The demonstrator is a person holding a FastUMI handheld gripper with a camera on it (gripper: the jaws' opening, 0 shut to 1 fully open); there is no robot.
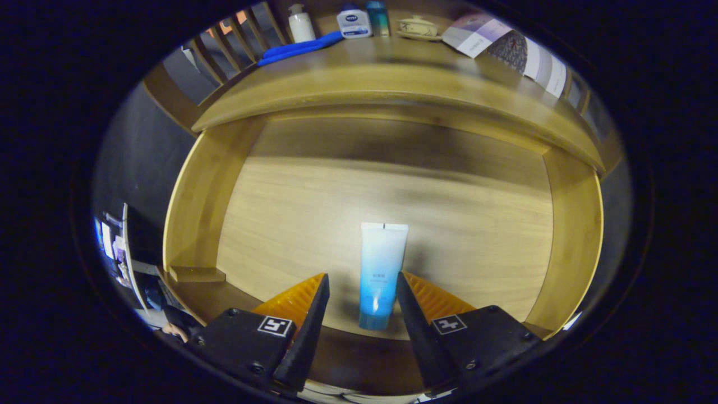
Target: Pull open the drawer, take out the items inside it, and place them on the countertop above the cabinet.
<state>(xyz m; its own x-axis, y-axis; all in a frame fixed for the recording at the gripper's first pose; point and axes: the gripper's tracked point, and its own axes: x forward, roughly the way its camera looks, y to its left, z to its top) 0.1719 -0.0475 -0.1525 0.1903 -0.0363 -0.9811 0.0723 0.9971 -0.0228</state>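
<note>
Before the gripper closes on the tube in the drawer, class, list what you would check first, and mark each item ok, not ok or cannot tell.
1. Drawer pulled open: ok, its floor is in plain sight.
2. Tube lined up: ok, its cap end lies between the fingers, its body reaching beyond them.
3. Gripper open wide enough: ok, a gap shows on each side of the tube.
4. Fingers low enough to pinch it: cannot tell.
5. Room on the countertop: ok, bare wood in front of the bottles, blue cloth and booklet.
6. Other items left in the drawer: cannot tell, the back is in shadow.
</note>
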